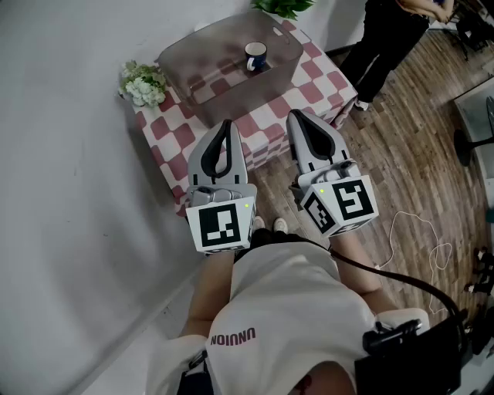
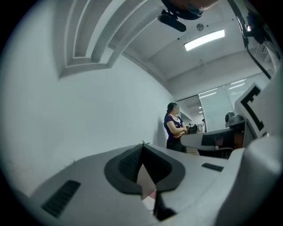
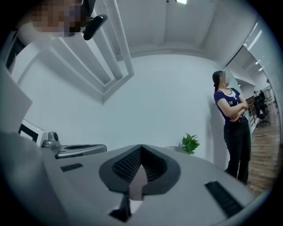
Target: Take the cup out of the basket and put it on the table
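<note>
Your left tool (image 1: 226,125) and right tool (image 1: 298,116), each with its jaws together, hang side by side just short of the desk (image 1: 327,86). Ahead, the clear walls of the basket (image 1: 202,60) ring the cup (image 1: 255,55); its top looks open, so the way in is from above. Flowers (image 1: 143,82) crowd the left corner, close to the wall (image 1: 62,170). A plant (image 1: 282,6) stands at the far edge. A person (image 1: 390,38) stands past the right corner. Bare cloth lies right of the basket.

Bright, even indoor light; a long white ceiling strip lamp (image 2: 204,39) glows at one o'clock; fisheye bending, black corners.
</note>
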### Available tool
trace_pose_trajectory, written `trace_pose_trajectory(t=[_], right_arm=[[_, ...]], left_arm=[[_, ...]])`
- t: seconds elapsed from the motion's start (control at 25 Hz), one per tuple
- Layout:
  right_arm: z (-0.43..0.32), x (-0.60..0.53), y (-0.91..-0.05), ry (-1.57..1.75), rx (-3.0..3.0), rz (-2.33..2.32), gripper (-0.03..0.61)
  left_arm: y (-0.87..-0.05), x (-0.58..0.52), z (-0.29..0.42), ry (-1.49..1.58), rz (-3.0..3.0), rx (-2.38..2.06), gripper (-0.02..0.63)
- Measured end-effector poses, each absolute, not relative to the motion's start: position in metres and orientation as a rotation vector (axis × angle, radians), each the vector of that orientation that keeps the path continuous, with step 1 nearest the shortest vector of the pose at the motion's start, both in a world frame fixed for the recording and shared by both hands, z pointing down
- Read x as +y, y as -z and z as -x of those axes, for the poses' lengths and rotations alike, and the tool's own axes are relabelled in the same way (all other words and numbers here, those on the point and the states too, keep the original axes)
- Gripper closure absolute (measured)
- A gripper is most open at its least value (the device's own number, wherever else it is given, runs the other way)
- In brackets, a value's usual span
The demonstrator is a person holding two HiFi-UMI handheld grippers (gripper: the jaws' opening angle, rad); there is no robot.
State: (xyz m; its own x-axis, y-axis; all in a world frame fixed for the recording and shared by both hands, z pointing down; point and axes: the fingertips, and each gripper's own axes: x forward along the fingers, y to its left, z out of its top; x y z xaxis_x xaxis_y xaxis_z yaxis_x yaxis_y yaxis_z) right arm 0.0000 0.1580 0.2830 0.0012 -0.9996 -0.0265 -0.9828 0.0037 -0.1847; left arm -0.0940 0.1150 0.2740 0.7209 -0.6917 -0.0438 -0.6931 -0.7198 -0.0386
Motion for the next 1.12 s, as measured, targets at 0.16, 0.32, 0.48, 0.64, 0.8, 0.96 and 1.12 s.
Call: trace_pose_trajectory(t=[0.16, 0.32, 0.48, 0.64, 0.8, 0.96, 1.12], right_arm=[[-0.002, 0.155, -0.281, 0.159, 2.115, 2.111, 0.563], [-0.002, 0.156, -0.280, 0.157, 2.110, 2.112, 0.563], [0.001, 0.156, -0.280, 0.148, 2.115, 2.105, 0.561], [0.005, 0.154, -0.278, 0.130, 2.134, 2.099, 0.561], [0.010, 0.152, -0.271, 0.114, 2.146, 2.088, 0.561], [0.014, 0.151, -0.267, 0.106, 2.118, 2.109, 0.561], [0.020, 0.151, -0.268, 0.097, 2.082, 2.137, 0.561]], left_arm=[[-0.272, 0.112, 0.093, -0.043, 2.864, 1.156, 0.603], [-0.273, 0.113, 0.095, -0.029, 2.854, 1.151, 0.602], [-0.271, 0.114, 0.097, -0.052, 2.862, 1.162, 0.603], [-0.269, 0.114, 0.100, -0.039, 2.859, 1.159, 0.602], [-0.269, 0.111, 0.107, -0.015, 2.859, 1.169, 0.601], [-0.269, 0.107, 0.113, -0.012, 2.877, 1.145, 0.602], [-0.270, 0.104, 0.113, -0.010, 2.889, 1.084, 0.601]])
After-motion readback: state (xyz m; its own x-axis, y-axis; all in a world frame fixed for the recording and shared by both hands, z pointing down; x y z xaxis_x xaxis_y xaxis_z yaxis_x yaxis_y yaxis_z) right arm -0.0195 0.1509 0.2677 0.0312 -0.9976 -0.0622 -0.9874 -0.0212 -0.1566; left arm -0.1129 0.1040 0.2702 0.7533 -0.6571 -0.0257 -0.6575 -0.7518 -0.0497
